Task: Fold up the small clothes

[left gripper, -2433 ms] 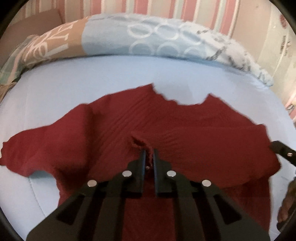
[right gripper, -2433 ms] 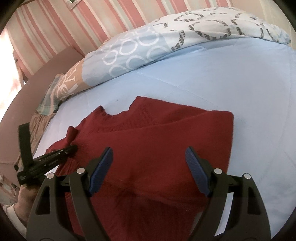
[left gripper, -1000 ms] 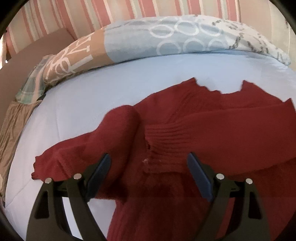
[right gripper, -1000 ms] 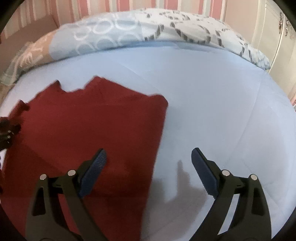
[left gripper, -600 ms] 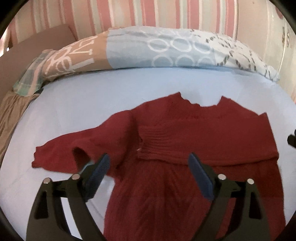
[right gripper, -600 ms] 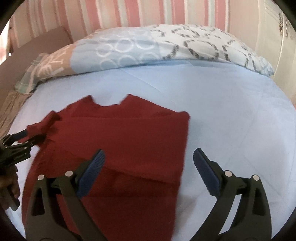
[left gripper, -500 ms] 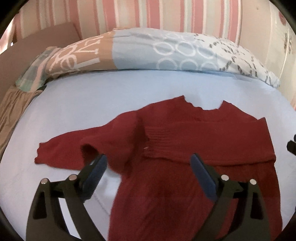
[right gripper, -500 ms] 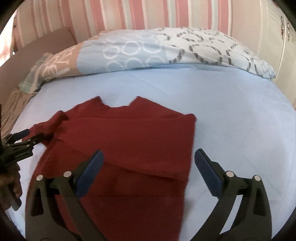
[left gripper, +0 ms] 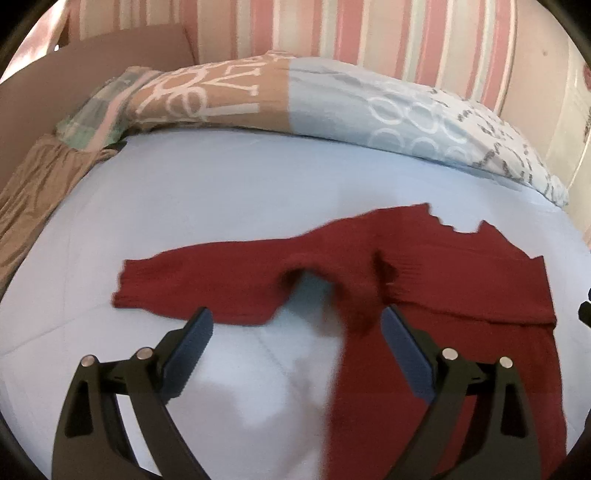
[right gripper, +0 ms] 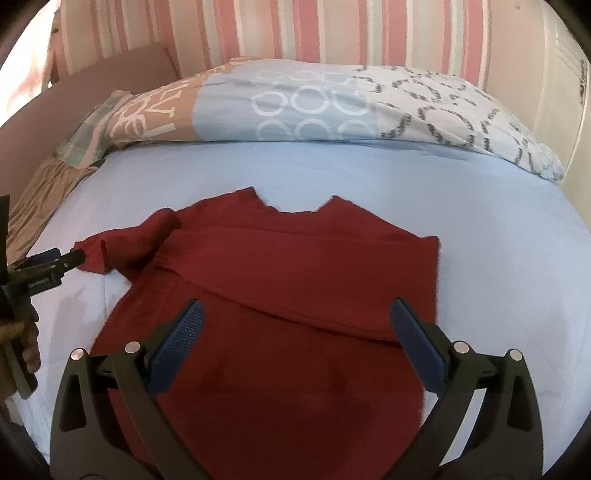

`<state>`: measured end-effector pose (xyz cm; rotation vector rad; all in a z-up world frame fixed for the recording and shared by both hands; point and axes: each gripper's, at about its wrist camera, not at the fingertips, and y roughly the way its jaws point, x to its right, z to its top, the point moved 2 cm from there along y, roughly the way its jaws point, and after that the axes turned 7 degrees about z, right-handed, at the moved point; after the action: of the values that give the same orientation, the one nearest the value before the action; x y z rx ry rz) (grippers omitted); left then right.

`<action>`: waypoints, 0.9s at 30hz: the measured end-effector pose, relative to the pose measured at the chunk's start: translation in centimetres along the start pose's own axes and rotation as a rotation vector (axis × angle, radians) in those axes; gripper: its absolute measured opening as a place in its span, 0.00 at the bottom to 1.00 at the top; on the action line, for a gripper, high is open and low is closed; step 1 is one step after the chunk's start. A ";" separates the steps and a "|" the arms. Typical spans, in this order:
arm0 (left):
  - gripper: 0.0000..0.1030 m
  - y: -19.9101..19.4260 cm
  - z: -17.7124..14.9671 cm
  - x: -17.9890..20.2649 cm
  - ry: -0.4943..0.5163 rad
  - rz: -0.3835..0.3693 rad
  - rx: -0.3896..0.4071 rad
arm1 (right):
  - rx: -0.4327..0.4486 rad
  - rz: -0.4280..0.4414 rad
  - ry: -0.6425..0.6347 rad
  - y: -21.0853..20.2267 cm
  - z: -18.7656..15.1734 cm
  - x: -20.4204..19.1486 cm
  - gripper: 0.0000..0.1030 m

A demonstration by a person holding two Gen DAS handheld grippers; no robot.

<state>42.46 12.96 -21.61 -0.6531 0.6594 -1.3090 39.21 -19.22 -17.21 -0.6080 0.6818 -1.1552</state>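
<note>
The red sweater (right gripper: 295, 280) lay flat on the light blue sheet (right gripper: 480, 229), with its neckline toward the pillow (right gripper: 332, 107). One sleeve was folded across the chest, and its lower edge made a slanting line over the body. The other sleeve (left gripper: 207, 284) stretched out sideways on the sheet, and its cuff pointed away from the body. Where this sleeve met the body the cloth was bunched and blurred, so its folds were hard to read there.

Around the sweater the sheet was bare on the far side, up to the pillow, and also beyond the folded side edge. The hem was cut off at the bottom of both views, behind the gripper frames.

The left gripper (left gripper: 295, 332) hung above the sheet, with jaws wide apart and nothing between them. In the right wrist view it (right gripper: 79, 254) appeared at the edge, near the outstretched sleeve, and part of the hand (right gripper: 27, 332) that held it showed below. The right gripper (right gripper: 295, 321) hung over the sweater's body, its jaws also spread wide and holding nothing.

Behind the pillow stood a striped wall (right gripper: 332, 33). A brown cloth (left gripper: 33, 192) lay at the edge of the bed.
</note>
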 end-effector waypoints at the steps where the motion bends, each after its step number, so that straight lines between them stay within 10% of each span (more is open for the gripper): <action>1: 0.90 0.1 -0.1 -1.0 -0.003 0.004 0.003 | -0.002 0.005 -0.004 0.2 0.1 -0.5 0.97; 12: 0.90 4.1 -0.6 -11.6 -0.101 0.072 -0.032 | -0.039 0.007 -0.060 1.5 -0.2 -2.7 0.97; 27: 0.70 11.5 -1.6 -15.7 -0.197 0.047 -0.150 | -0.074 -0.048 -0.028 2.6 0.0 0.1 0.97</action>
<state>46.51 30.03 -30.24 -0.8718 0.6113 -1.1425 40.83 -18.60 -19.19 -0.7050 0.6916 -1.1683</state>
